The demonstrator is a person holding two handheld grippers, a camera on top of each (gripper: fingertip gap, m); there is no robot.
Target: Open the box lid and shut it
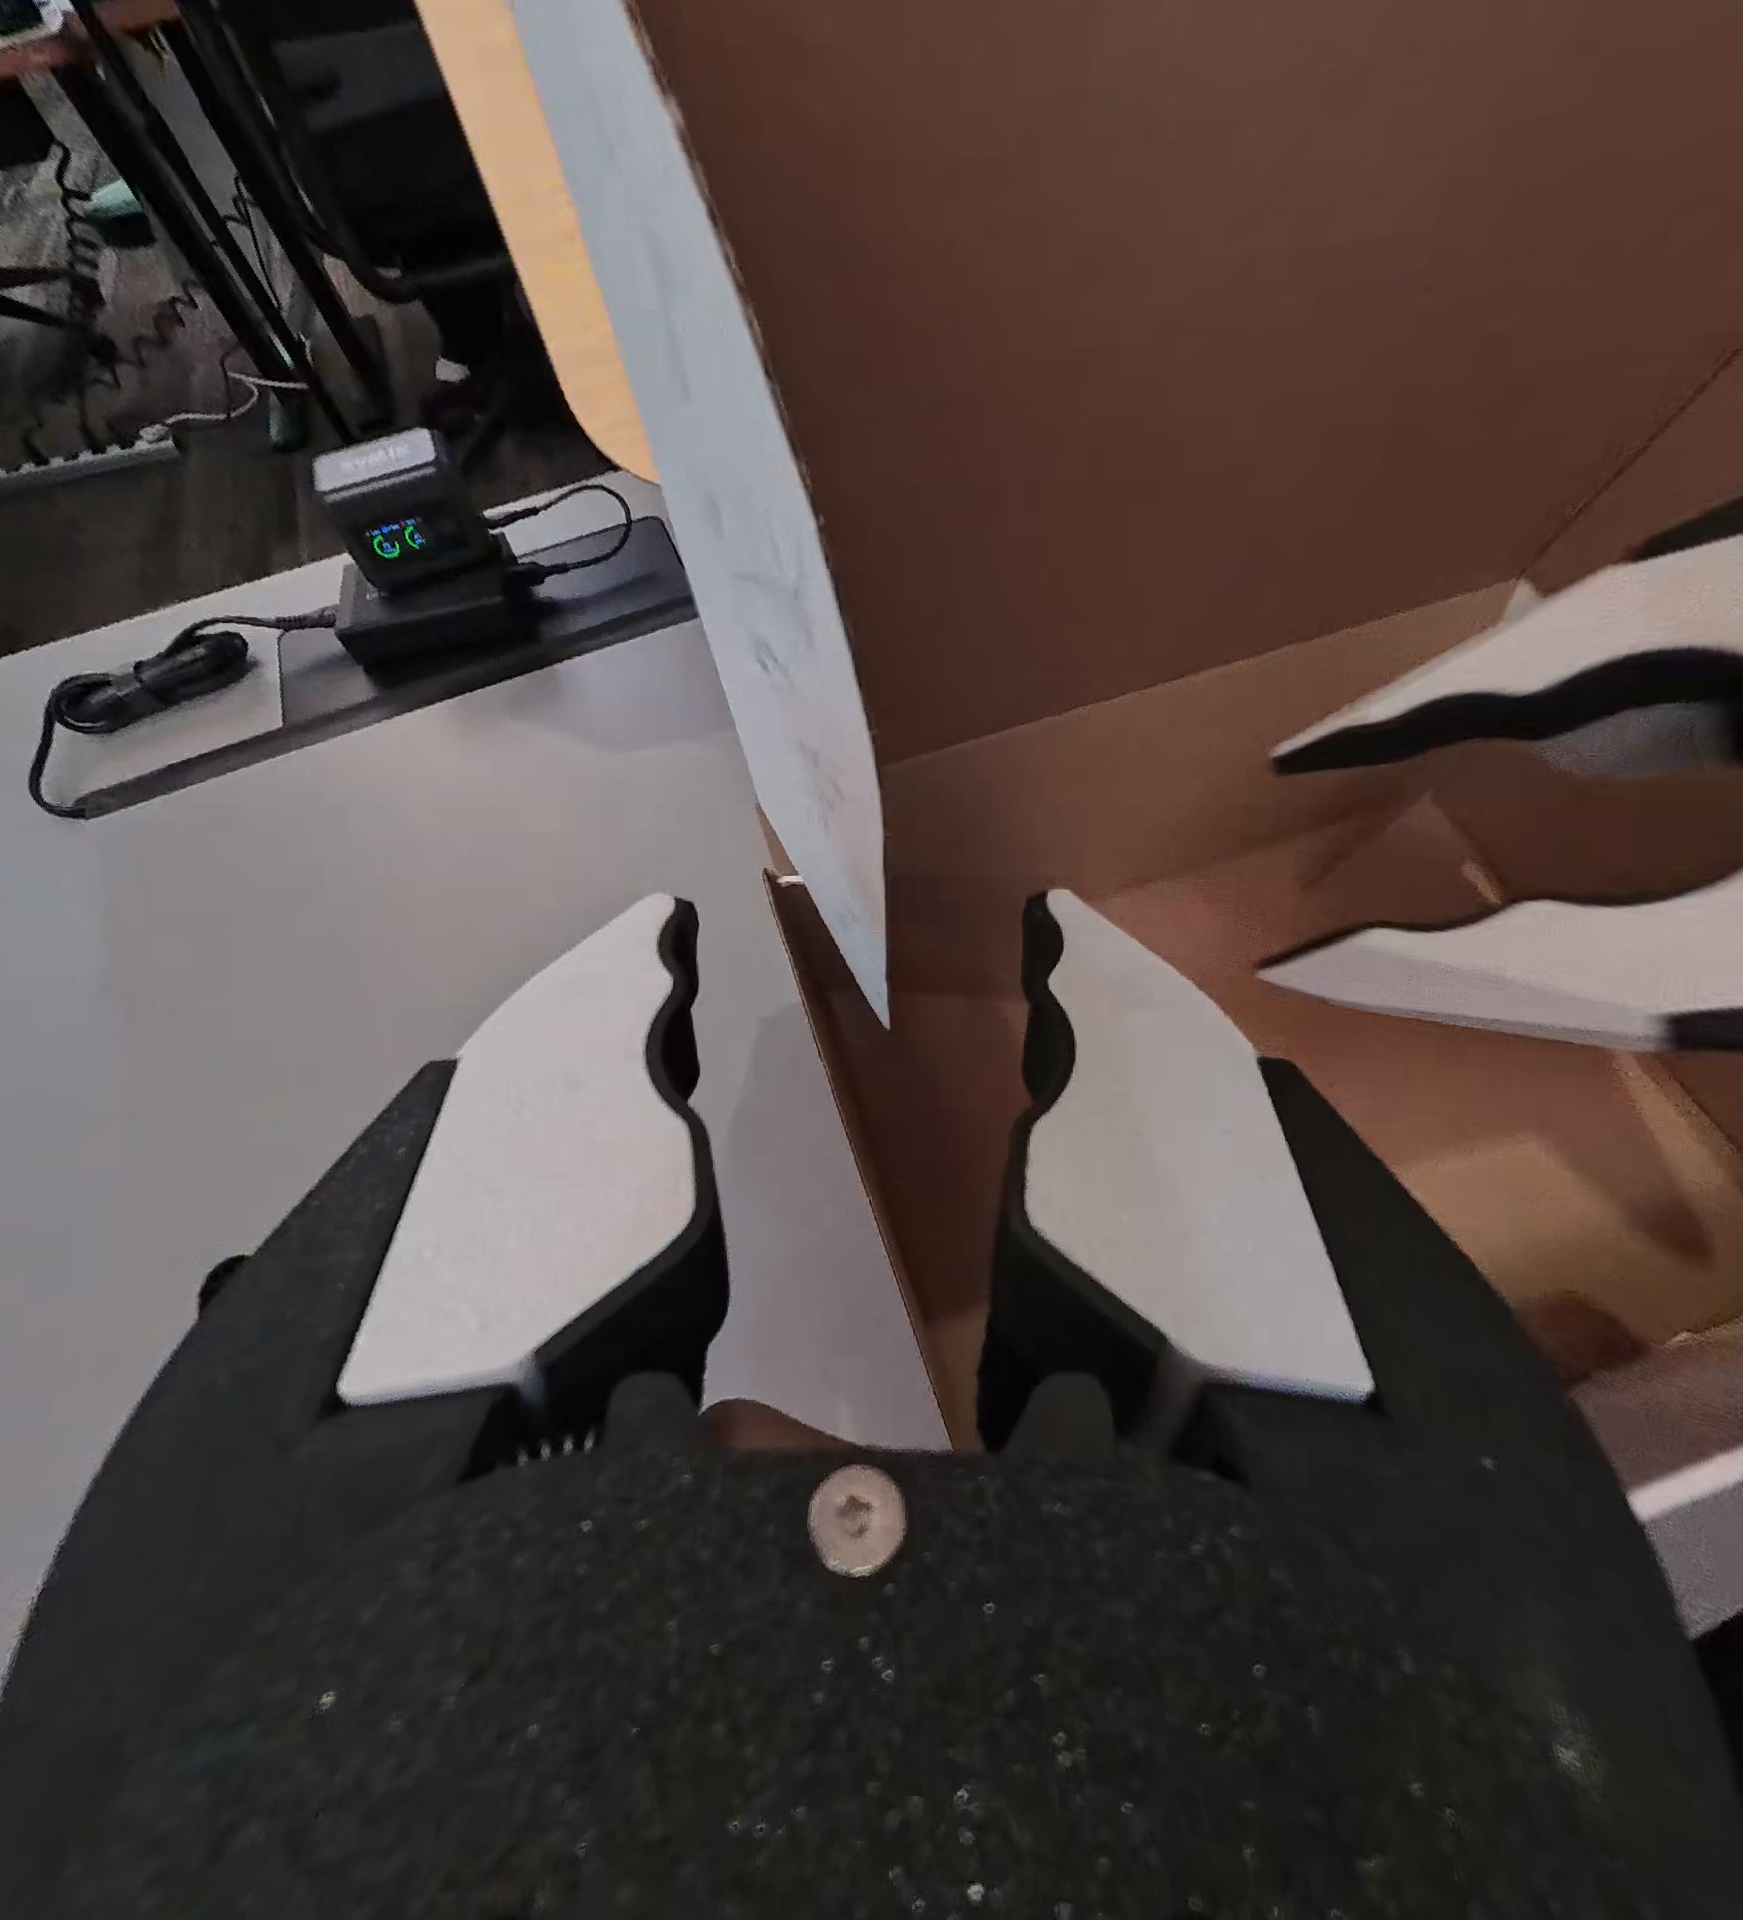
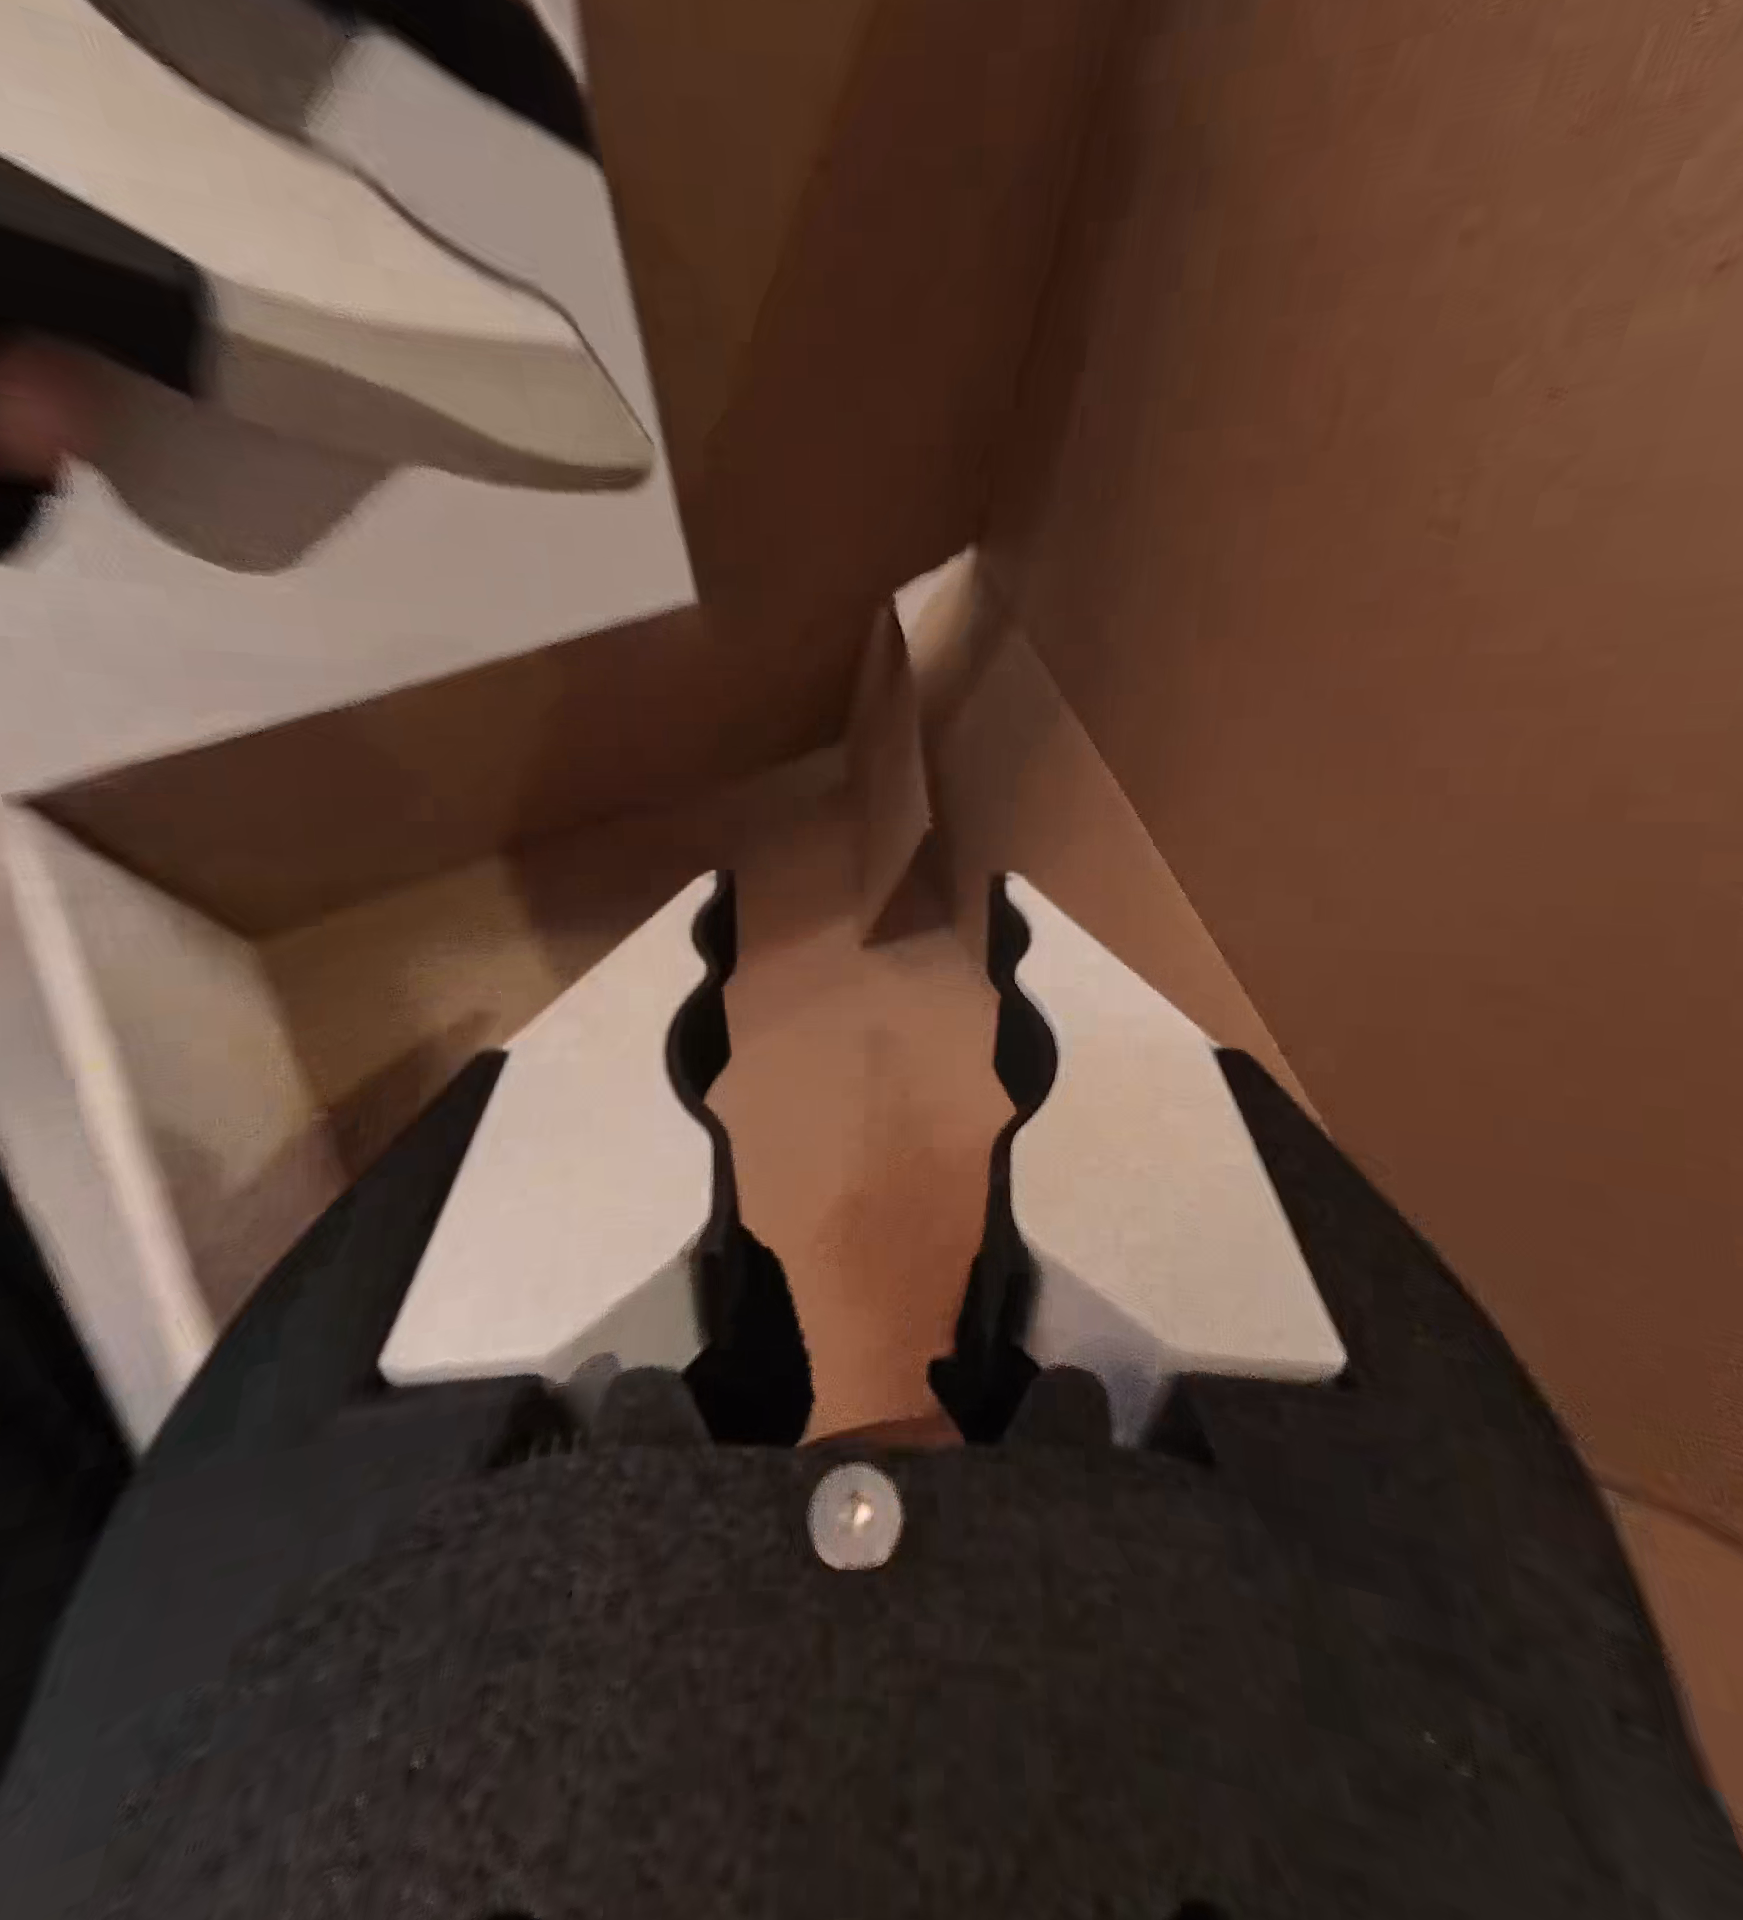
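The left gripper [image 1: 862, 914] has its jaws spread and holds nothing, straddling the box [image 1: 851, 1122] side wall. Just ahead of its tips, the lid [image 1: 1158, 343] stands raised, its white side flap hanging between them. The right gripper [image 2: 856, 894], also spread and empty, reaches inside the box. To shut the lid well, guide that flap inside the wall.

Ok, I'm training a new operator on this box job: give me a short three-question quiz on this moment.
1. True or false: the box lid is raised.
2. The left gripper is: A) open, with the box wall between its fingers; B) shut on the lid; C) out of view.
3. Fill in: a black charger with a lit screen stands on the white ____.

Key: 1 true. 2 A. 3 table. The right gripper is open too, over the box inside.
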